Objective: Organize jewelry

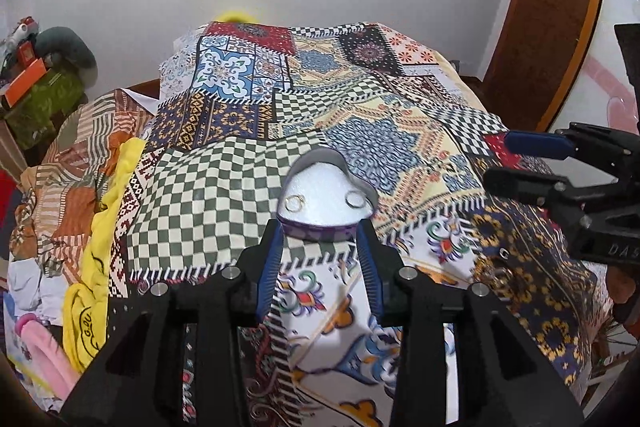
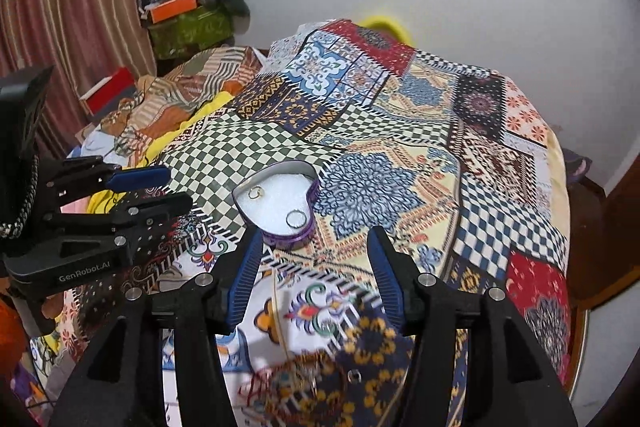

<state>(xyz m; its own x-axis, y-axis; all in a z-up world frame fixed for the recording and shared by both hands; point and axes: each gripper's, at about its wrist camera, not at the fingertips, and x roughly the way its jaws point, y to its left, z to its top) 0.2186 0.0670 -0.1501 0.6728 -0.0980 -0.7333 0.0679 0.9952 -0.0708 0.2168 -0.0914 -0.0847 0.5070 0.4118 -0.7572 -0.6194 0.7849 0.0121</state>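
Observation:
A heart-shaped purple box with a white foam lining sits on the patchwork bedspread. A gold ring and a silver ring lie on the foam. My left gripper is open, its fingertips on either side of the box's near edge. In the right wrist view the box holds the gold ring and the silver ring. My right gripper is open, just behind the box. A thin gold chain and small jewelry pieces lie on the cloth below it.
Crumpled striped and yellow cloths lie left of the bedspread. A shelf with boxes stands at the far wall. A wooden door is at the right. The right gripper shows in the left wrist view.

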